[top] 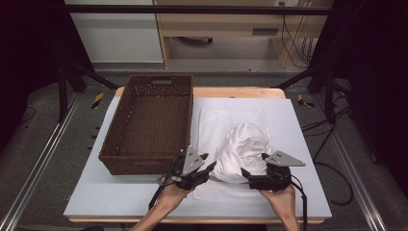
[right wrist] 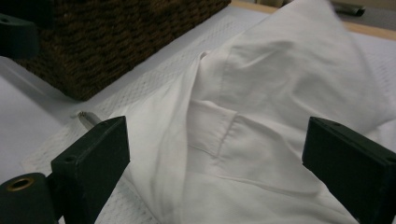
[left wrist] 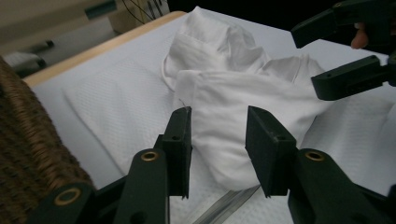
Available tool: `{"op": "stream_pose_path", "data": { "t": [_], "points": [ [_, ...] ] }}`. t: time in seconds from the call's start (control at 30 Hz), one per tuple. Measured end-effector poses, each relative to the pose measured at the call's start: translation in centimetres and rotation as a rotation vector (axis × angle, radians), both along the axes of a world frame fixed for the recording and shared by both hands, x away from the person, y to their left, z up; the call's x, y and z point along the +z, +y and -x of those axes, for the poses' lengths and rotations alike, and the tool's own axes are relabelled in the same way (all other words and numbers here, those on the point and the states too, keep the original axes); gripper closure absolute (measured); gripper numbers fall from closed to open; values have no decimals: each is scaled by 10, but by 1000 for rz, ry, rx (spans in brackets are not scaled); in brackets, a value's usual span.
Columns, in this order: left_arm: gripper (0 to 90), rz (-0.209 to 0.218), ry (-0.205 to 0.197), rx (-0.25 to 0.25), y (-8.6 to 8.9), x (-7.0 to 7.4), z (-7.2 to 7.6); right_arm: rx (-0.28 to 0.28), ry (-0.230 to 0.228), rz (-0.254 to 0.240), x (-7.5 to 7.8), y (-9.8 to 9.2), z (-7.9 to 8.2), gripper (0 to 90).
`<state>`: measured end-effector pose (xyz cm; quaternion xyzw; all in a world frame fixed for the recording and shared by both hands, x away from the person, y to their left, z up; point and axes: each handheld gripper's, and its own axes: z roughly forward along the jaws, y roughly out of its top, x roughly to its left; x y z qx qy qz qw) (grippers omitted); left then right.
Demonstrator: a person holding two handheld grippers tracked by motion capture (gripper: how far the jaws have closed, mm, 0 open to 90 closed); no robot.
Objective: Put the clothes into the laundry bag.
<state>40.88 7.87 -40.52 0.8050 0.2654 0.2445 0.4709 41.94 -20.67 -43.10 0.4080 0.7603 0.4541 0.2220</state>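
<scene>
At the near edge of the table, the left gripper is held in the person's left hand, and the right gripper in the right hand. Both black tools are pointed at the crumpled white cotton garment lying between them. In the left gripper view, the jaws are seen partly parted, with the near fold of the garment just beyond the pads; nothing is pinched between them, though whether a pad brushes the cloth cannot be told from this angle. In the right gripper view, the jaws are spread wide, and the garment is seen lying between and beyond them, ungrasped.

The garment is bunched into a soft heap with deep folds; a stitched seam and a flat sewn panel, possibly a pocket or cuff, are visible on its near side. It is placed on a white textured mat, which is spread over the pale sheet covering the wooden table, right of centre.

Just left of the mat, a rectangular dark brown woven wicker basket is set, with a handle slot cut in its far wall. Nothing is seen inside it; its woven floor is bare.
</scene>
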Motion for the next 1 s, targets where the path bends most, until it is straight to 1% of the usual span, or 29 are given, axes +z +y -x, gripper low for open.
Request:
{"op": "stream_pose_path", "data": {
  "t": [0.03, 0.07, 0.1, 0.13, 0.17, 0.2, 0.27, 0.3, 0.4, 0.43, 0.47, 0.5, 0.53, 0.57, 0.6, 0.67, 0.7, 0.73, 0.77, 0.8, 0.87, 0.9, 0.93, 0.97, 1.0],
  "points": [
    [634, -3, -6, 5, 5, -3, 3, 5, 8, 9, -2, 5, -2, 78],
    [634, -3, -6, 5, 5, -3, 3, 5, 8, 9, -2, 5, -2, 78],
    [634, -7, 0, 8, 9, -7, 6, 10, 16, 14, -4, 9, -4, 80],
    [657, -27, 44, 14, 16, -16, 10, 5, 25, 19, -9, 15, -9, 94],
    [670, -27, 44, 14, 16, -16, 10, 5, 25, 19, -9, 15, -9, 94],
    [670, -53, 75, 10, 17, -20, 12, 1, 34, 19, -12, 17, -12, 102],
    [684, -101, 120, 0, 18, -31, 14, -2, 56, 11, -18, 19, -18, 125],
    [702, -112, 140, -6, 18, -36, 14, -4, 64, 15, -22, 20, -21, 134],
    [753, -101, 180, -18, 16, -53, 13, -11, 88, 14, -33, 21, -24, 188],
    [787, -90, 190, -24, 16, -57, 13, -9, 92, 28, -39, 21, -25, 228],
    [787, -74, 211, -30, 15, -61, 12, -9, 92, 28, -39, 21, -25, 228],
    [819, -68, 229, -39, 14, -63, 11, -13, 97, 32, -42, 21, -25, 260],
    [829, -69, 238, -41, 11, -65, 9, -14, 96, 39, -43, 22, -26, 274],
    [848, -69, 238, -41, 11, -65, 9, -19, 97, 52, -44, 23, -26, 290],
    [848, -55, 254, -52, 10, -67, 8, -19, 97, 52, -44, 23, -26, 290],
    [868, -69, 264, -53, 6, -72, 7, -30, 106, 82, -47, 25, -27, 325],
    [881, -67, 277, -61, 5, -74, 7, -38, 105, 99, -48, 27, -27, 350],
    [885, -73, 292, -67, 4, -76, 7, -38, 100, 106, -48, 27, -27, 371],
    [893, -88, 290, -63, 2, -79, 7, -40, 102, 110, -48, 26, -27, 398],
    [894, -89, 280, -64, 2, -81, 7, -47, 104, 107, -48, 25, -27, 430],
    [894, -91, 285, -65, 1, -80, 7, -52, 113, 86, -48, 24, -27, 493],
    [894, -92, 285, -66, 2, -80, 7, -51, 118, 66, -47, 20, -28, 578],
    [894, -91, 282, -67, 2, -81, 7, -51, 118, 66, -47, 20, -28, 578],
    [894, -91, 281, -65, 1, -81, 8, -51, 123, 47, -46, 16, -28, 700],
    [894, -91, 281, -65, 1, -81, 8, -51, 123, 47, -46, 16, -28, 700]
  ]
}}
